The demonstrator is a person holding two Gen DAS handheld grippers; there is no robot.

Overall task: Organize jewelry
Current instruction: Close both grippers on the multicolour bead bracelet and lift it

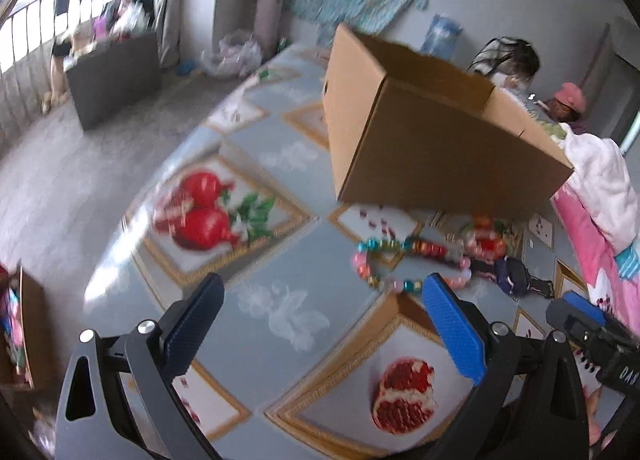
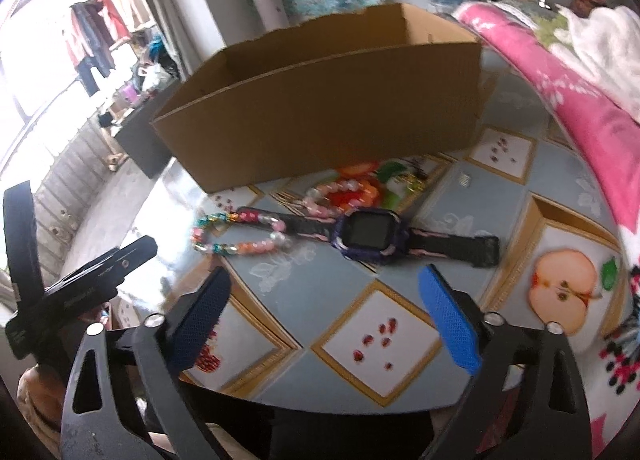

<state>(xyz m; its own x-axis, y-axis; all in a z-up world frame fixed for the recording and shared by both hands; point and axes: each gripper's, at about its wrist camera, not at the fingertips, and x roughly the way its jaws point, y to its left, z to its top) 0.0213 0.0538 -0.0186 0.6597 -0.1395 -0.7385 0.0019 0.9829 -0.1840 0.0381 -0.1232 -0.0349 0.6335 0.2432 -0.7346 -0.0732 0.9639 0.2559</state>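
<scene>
A colourful bead bracelet [image 1: 384, 264] lies on the fruit-print tablecloth [image 1: 280, 244], in front of an open cardboard box [image 1: 420, 131]. In the right wrist view the bracelet [image 2: 236, 234] lies left of a purple smartwatch [image 2: 370, 236] with a black strap, and a pink bead bracelet [image 2: 340, 195] lies just behind them, near the box [image 2: 320, 111]. My left gripper [image 1: 324, 292] is open and empty, its right finger close to the bracelet. My right gripper [image 2: 324, 280] is open and empty, just short of the watch.
A pink and white blanket [image 2: 580, 71] lies along the table's right side. The right gripper's body [image 1: 592, 336] shows at the right of the left wrist view, the left gripper's body [image 2: 80, 284] at the left of the right wrist view. The floor and a dark box [image 1: 116, 75] lie left.
</scene>
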